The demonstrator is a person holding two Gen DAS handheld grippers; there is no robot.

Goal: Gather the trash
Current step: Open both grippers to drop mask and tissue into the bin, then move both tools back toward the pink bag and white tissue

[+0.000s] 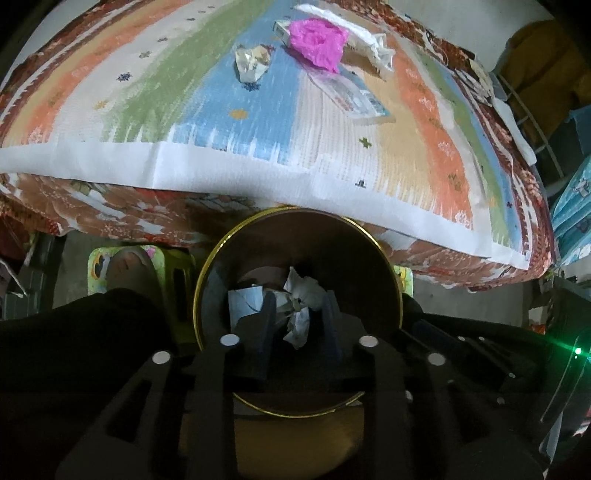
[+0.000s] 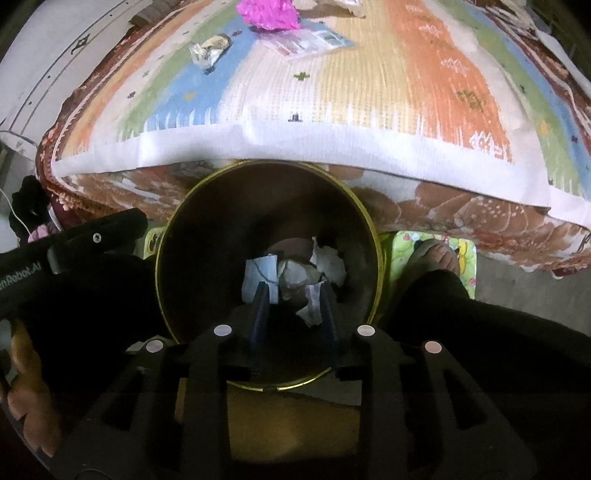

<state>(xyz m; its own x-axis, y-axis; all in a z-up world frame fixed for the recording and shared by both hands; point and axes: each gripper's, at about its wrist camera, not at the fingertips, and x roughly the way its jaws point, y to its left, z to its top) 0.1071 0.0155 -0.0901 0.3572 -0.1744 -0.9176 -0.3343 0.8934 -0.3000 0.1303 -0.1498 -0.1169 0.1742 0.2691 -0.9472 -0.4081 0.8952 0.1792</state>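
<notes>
A dark round bin with a gold rim (image 1: 388,254) (image 2: 369,218) stands on the floor against the bed. Crumpled white and blue paper (image 1: 306,291) (image 2: 328,262) lies at its bottom. My left gripper (image 1: 297,299) and my right gripper (image 2: 291,291) both hang over the bin's mouth, open, with nothing between the fingers. On the striped bedspread lie a pink plastic bag (image 1: 317,42) (image 2: 267,13), a crumpled foil wrapper (image 1: 253,61) (image 2: 208,50), a flat clear packet (image 1: 351,96) (image 2: 306,42) and white crumpled paper (image 1: 369,40).
The bed edge (image 1: 221,162) (image 2: 295,140) overhangs the bin's far side. A bare foot on a green mat (image 1: 129,262) (image 2: 439,254) stands beside the bin. The left gripper's body (image 2: 74,243) shows at the left of the right wrist view.
</notes>
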